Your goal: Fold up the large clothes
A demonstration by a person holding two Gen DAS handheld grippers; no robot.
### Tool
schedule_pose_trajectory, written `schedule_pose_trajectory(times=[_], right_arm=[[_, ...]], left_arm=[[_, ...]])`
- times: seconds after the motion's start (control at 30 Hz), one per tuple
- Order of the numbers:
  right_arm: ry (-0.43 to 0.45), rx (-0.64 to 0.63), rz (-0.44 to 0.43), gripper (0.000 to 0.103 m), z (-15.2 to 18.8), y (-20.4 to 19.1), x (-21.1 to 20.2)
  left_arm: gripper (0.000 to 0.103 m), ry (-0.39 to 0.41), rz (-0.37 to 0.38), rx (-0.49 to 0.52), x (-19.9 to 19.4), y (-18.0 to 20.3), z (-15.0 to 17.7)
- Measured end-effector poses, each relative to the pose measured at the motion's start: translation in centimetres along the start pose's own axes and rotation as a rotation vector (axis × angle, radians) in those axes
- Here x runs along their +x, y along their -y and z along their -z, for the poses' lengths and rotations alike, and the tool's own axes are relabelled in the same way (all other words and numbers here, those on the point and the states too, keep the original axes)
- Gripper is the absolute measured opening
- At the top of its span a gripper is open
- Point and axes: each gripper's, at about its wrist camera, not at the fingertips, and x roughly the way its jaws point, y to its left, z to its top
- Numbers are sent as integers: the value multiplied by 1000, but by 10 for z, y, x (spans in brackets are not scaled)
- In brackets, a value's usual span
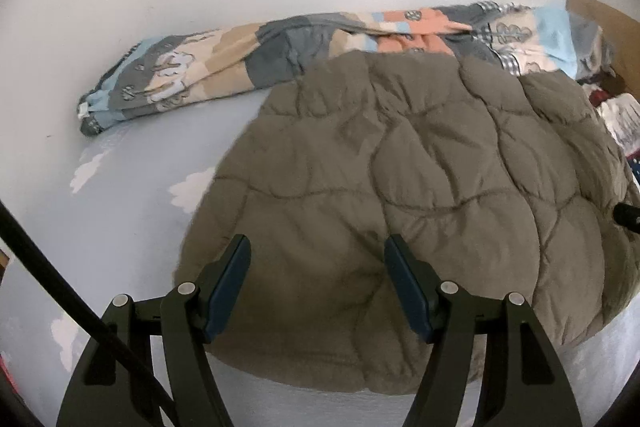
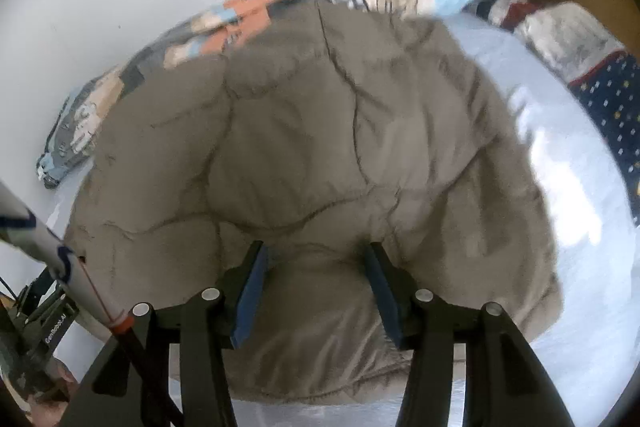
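Left wrist view: both grippers, left gripper (image 1: 318,249) and right gripper (image 2: 316,259), released over puffy quilted olive-brown jacket (image 1: 420,163) on pale-blue cloud-print bed sheet (image 1: 132,195), patchwork blanket (image 1: 248,55) along far edge.

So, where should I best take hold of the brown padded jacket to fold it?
Grip the near hem of the jacket, coming from the front edge, where both tongs already hover open. The thick padding lies flat there, so a low pinch of the edge seems best.
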Motion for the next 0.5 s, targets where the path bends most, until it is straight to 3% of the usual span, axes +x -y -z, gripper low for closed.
schedule_pose_trajectory(times=[0.2,0.33,0.5], right_arm=[[18,93,67,61,-7,26,-20],[-69,202,29,63,0,53,-2],[-90,186,6,73,2,54,12]], left_arm=[[69,-85,-46,-61,13,-22,4],[75,-134,-34,-71,27,-24,11],[75,-166,-5,-95,28,-30,9]])
